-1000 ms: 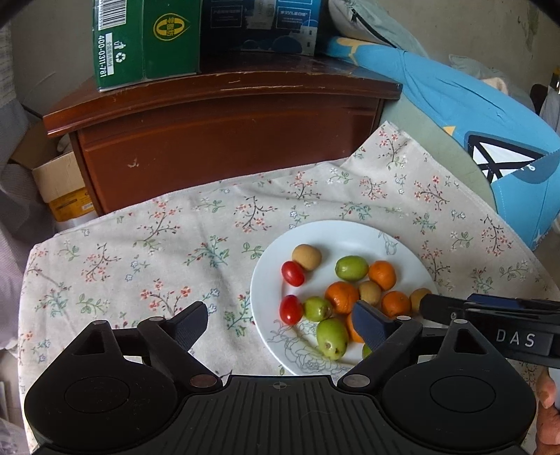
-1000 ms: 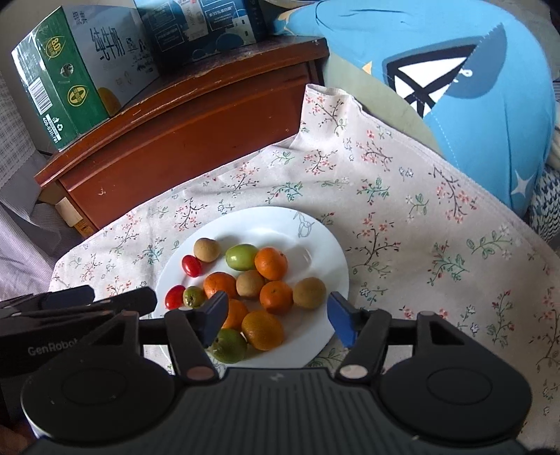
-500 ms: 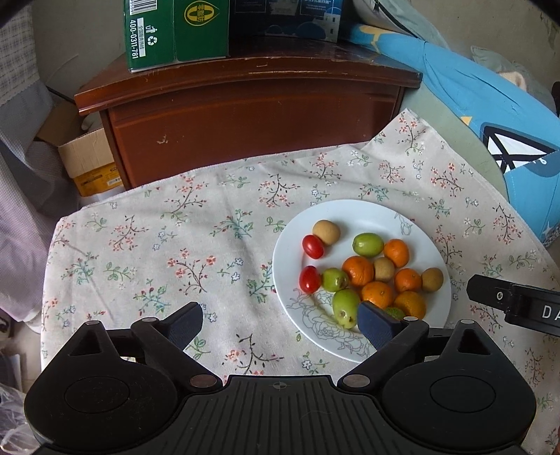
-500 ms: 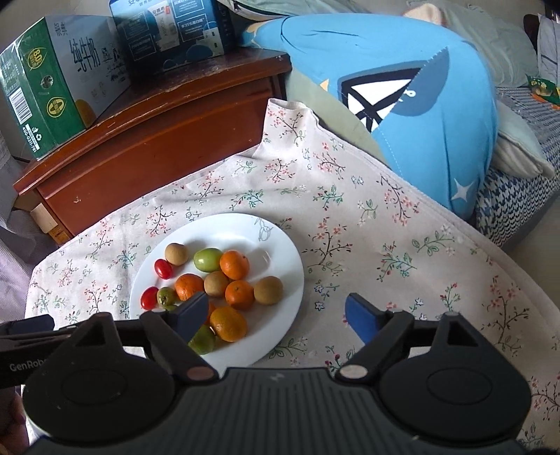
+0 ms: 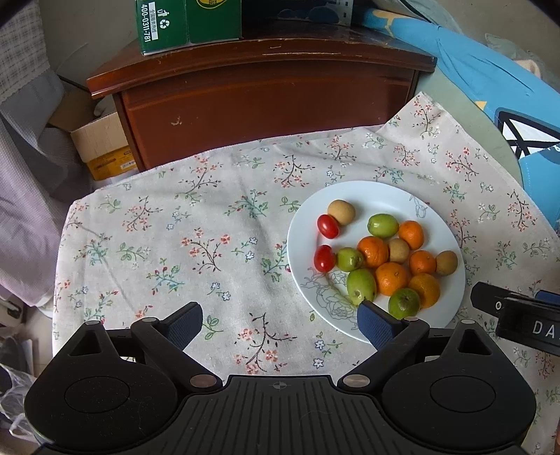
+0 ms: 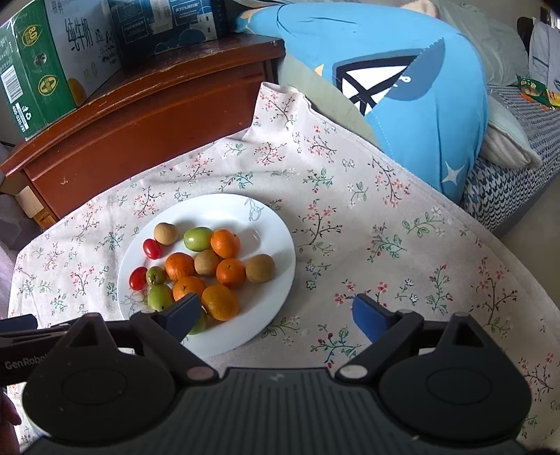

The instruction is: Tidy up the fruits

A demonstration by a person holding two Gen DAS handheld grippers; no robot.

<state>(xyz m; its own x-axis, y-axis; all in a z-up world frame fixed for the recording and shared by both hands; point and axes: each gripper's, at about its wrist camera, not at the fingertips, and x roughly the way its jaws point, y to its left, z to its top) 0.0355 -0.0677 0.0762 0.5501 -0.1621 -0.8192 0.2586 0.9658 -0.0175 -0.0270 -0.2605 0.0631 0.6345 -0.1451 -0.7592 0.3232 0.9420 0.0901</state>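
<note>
right wrist | right claw (image 6: 276, 315) opening, empty | plate (image 6: 280, 245) of fruit ahead-left

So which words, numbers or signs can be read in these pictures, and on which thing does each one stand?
"400-0311-781", with a recycling sign: green box.
"纯牛奶": white side of the green box.
"80": round badge on the green box.
"GenRobo", cut off: left gripper.
"DA", cut off: right gripper.
Blue box: print too small to read.
</note>
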